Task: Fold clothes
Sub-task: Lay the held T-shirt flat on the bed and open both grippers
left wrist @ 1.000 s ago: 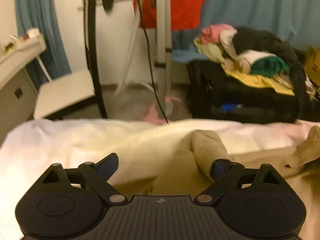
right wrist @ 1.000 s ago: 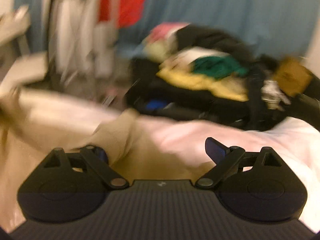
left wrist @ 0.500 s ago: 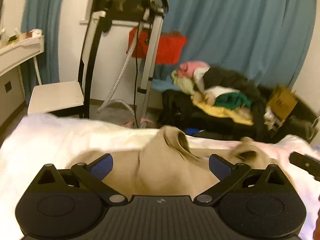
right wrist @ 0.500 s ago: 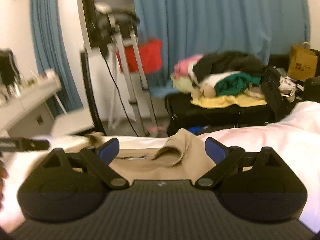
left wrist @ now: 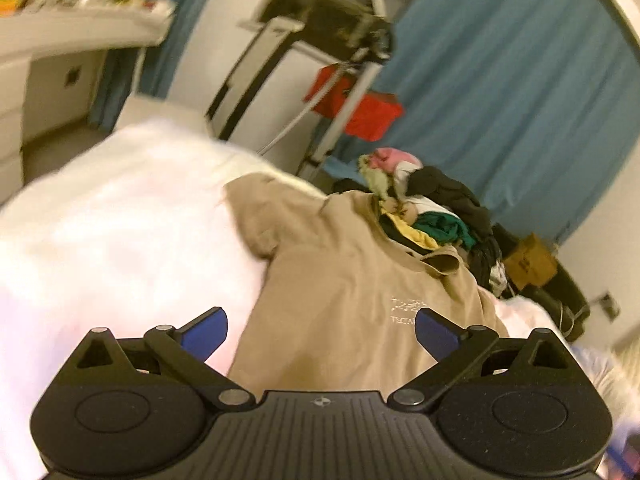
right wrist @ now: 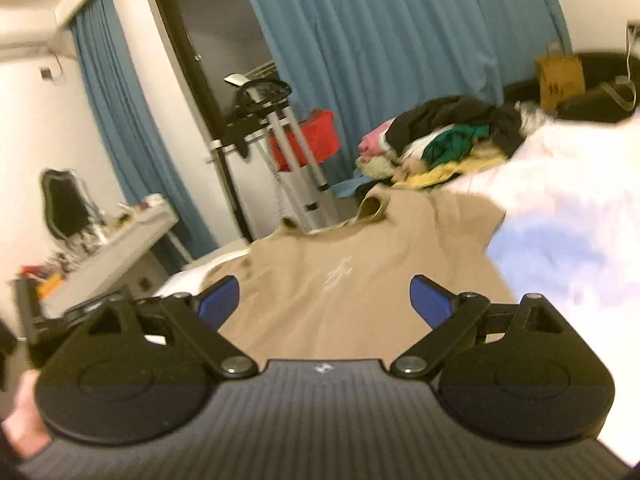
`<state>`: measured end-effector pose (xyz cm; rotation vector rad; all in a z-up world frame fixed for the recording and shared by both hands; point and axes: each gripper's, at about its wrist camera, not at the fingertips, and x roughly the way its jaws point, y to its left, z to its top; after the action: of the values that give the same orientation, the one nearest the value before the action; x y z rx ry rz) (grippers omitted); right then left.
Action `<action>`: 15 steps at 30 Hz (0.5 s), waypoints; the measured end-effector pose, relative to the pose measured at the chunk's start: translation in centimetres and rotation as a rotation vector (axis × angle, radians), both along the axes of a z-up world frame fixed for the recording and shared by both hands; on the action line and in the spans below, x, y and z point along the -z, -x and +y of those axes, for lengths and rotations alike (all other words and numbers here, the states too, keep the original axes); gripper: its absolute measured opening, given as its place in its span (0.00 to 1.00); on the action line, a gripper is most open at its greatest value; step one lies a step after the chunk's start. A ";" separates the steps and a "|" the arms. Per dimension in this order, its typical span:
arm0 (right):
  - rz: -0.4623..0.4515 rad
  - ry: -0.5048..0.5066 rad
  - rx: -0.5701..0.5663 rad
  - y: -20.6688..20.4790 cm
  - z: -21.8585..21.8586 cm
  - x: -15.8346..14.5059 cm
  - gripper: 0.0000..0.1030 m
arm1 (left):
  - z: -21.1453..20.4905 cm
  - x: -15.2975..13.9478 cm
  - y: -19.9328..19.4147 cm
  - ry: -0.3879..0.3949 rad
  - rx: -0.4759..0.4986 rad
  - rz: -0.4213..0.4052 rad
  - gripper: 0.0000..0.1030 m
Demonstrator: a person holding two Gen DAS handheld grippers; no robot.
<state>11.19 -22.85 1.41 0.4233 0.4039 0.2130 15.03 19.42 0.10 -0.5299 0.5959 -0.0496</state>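
Your tan T-shirt (left wrist: 340, 280) lay spread front-up on the white bedcover (left wrist: 120, 240), collar (right wrist: 372, 208) toward the far edge of the bed and a small pale chest print (right wrist: 338, 274) facing you. One short sleeve (left wrist: 256, 216) reached out toward the bed's left side, the other (right wrist: 468, 216) toward the right, and the cloth around the neck stood in a few rumpled folds. The lower part of the shirt ran under both tools and out of sight.

Your left hand-held gripper (left wrist: 320, 332) hung over the shirt's lower left part with its blue fingers (left wrist: 202, 334) spread wide and nothing between them. Your right hand-held gripper (right wrist: 324, 300) hung over the lower middle of the shirt, also spread wide and empty, its blue fingers (right wrist: 430, 300) clear of the cloth. Part of your hand (right wrist: 24, 420) showed at the lower left of the right wrist view.

Beyond the far edge of the bed sat a heap of mixed clothes (right wrist: 436, 140) on something dark, with a red bag (right wrist: 316, 140) hanging on a metal stand (right wrist: 280, 140) beside it. Blue curtains (right wrist: 380, 40) covered the wall behind. A white table (right wrist: 112, 248) with small clutter stood off the bed's left side, and a brown paper bag (right wrist: 560, 76) stood at the far right
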 end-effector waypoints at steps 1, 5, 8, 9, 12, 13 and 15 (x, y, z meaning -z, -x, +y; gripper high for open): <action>0.002 -0.026 0.004 0.8 -0.3 0.4 0.91 | 0.6 0.4 0.2 0.034 -0.014 0.013 0.97; -0.005 -0.038 0.009 2.1 -0.3 1.6 0.91 | 1.8 2.1 0.6 0.138 -0.030 0.049 0.97; -0.021 0.008 0.003 2.0 0.2 2.3 0.91 | 2.3 3.8 0.0 0.214 -0.045 0.075 0.97; -0.020 0.004 0.001 1.9 0.2 2.5 0.91 | 2.4 4.3 -0.3 0.232 -0.055 0.093 0.97; -0.013 -0.030 -0.008 1.2 0.1 3.1 0.91 | 2.1 5.5 -1.7 0.231 -0.091 0.133 0.97; -0.011 -0.027 -0.004 0.9 0.2 3.3 0.91 | 2.0 5.8 -2.3 0.234 -0.091 0.138 0.97; 0.006 0.012 0.021 0.3 0.5 3.8 0.91 | 2.1 6.6 -3.6 0.251 -0.089 0.152 0.97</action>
<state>10.94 -22.37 -2.38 0.4163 0.4064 0.1888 18.66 21.50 -6.46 -0.8081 0.7189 0.0005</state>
